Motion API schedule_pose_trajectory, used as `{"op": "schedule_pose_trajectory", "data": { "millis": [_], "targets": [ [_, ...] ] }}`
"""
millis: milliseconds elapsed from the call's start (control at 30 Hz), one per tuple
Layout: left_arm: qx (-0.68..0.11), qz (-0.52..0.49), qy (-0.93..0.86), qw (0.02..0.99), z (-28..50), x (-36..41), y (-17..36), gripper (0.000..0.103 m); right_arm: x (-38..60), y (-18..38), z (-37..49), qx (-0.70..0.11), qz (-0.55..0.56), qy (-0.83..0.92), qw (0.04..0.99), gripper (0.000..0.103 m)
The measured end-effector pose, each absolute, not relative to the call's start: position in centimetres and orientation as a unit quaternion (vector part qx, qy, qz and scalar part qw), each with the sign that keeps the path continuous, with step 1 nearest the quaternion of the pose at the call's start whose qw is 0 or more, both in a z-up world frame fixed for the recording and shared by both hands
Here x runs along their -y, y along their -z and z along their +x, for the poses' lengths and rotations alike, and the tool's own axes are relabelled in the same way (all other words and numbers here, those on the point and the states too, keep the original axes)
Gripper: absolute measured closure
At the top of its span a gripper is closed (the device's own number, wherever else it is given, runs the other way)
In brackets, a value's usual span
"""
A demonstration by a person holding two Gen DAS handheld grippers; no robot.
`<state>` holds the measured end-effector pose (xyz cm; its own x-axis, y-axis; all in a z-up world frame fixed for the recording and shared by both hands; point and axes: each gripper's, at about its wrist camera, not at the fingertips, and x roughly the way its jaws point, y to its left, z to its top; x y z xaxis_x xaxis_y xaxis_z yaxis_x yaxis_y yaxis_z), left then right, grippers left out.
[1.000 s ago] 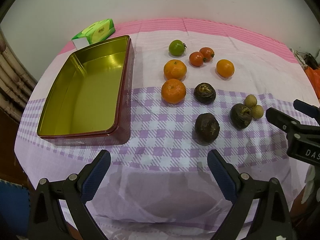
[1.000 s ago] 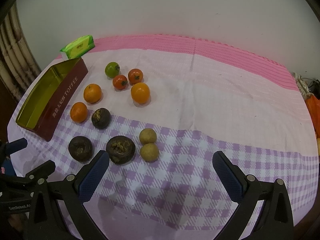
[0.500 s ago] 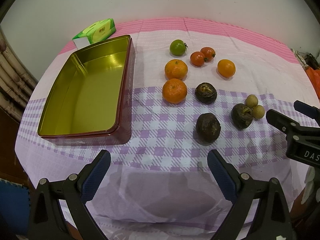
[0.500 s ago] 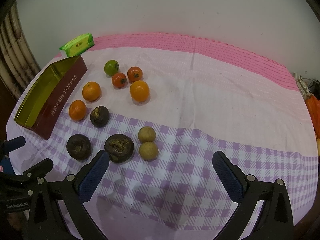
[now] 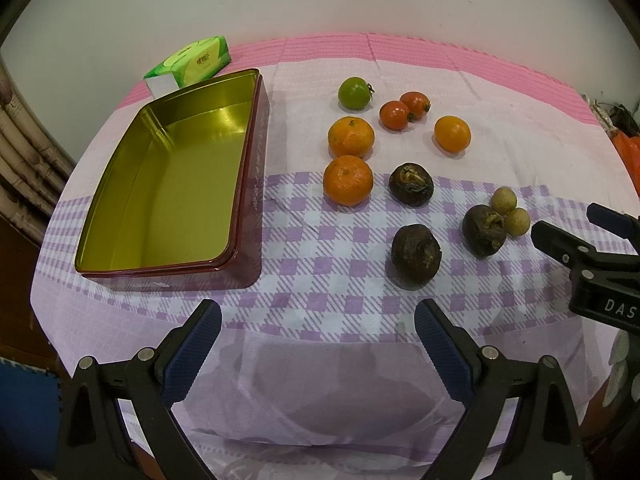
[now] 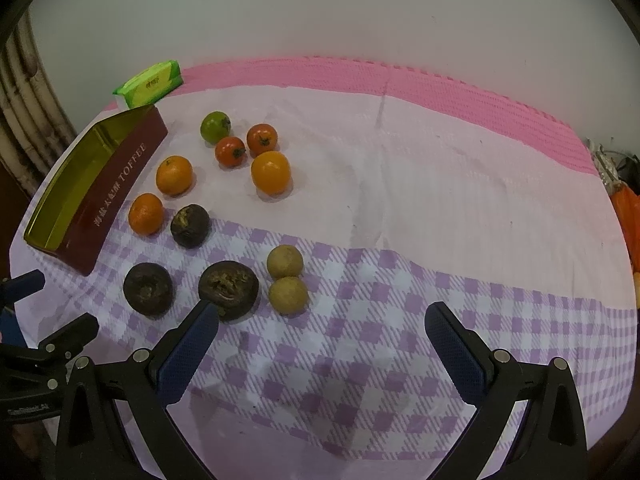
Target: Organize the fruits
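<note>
An open tin (image 5: 248,184) with a gold inside and dark red walls (image 6: 120,184) sits empty at the table's left. To its right lie loose fruits: a green one (image 5: 353,93), two red tomatoes (image 5: 404,110), three oranges (image 5: 348,180), three dark wrinkled fruits (image 5: 415,256) and two small tan ones (image 6: 285,278). My left gripper (image 5: 318,338) hangs open over the table's front edge, nothing between its fingers. My right gripper (image 6: 322,342) is open too, its left finger (image 6: 188,352) just in front of a dark fruit (image 6: 228,289).
A green tissue pack (image 5: 192,62) lies behind the tin. The pink and purple checked cloth (image 6: 440,200) has bare room on the right. A white wall stands behind the table. Bamboo poles (image 5: 24,152) stand at the left, orange bags (image 6: 628,216) at the right.
Both views have drifted slightly; the fruits sit a little higher in the right wrist view, so the right gripper has eased nearer to the dark fruit. Nothing was grasped.
</note>
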<state>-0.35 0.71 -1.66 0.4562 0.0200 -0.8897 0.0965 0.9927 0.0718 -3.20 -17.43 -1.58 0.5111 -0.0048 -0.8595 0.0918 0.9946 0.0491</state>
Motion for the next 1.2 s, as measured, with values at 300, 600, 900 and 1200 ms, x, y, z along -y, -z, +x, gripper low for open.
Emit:
{"op": "schedule_pose_trajectory", "data": {
  "millis": [300,600,900,1200],
  "targets": [
    [-0.523,0.057,0.025,0.850,-0.2,-0.3,1.8,0.007,18.4,2.2,-2.9,-0.508,0.037,0.042,0.860,0.001],
    [-0.527,0.053,0.043,0.847,0.6,0.4,1.8,0.008,19.3,3.5,-2.5,-0.535,0.038,0.050,0.843,0.001],
    [-0.541,0.064,0.085,0.834,2.0,2.1,2.6,0.025,18.6,3.9,-2.6,-0.540,0.030,0.041,0.840,0.001],
    [-0.551,0.058,0.120,0.824,4.0,3.7,3.4,0.044,18.7,4.4,-2.3,-0.543,0.035,0.038,0.838,0.001]
  ]
}}
